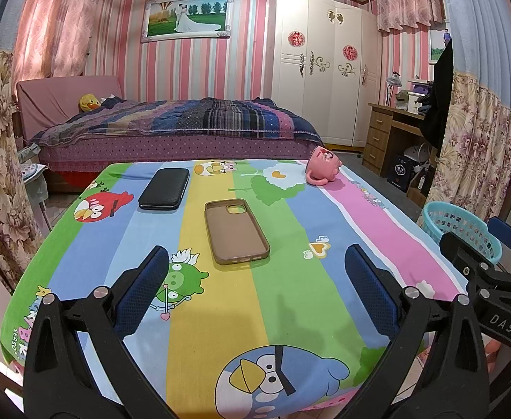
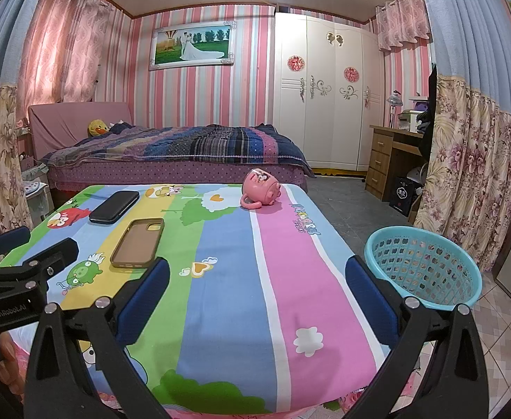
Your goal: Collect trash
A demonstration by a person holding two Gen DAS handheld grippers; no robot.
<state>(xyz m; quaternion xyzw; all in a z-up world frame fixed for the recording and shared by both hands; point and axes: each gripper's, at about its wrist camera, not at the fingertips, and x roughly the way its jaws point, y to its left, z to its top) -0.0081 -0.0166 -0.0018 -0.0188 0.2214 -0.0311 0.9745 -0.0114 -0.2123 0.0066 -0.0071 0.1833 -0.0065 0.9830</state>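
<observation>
A brown phone case lies open side up in the middle of the table with the cartoon cloth. A black case lies behind it to the left. A pink mug lies tipped on its side at the far right corner. A turquoise basket stands on the floor right of the table. My left gripper is open and empty above the near table. My right gripper is open and empty, over the near right part of the table. The phone case, black case and mug also show in the right wrist view.
A bed stands behind the table. A white wardrobe and a wooden desk are at the back right. Flowered curtains hang on both sides. The basket also shows in the left wrist view.
</observation>
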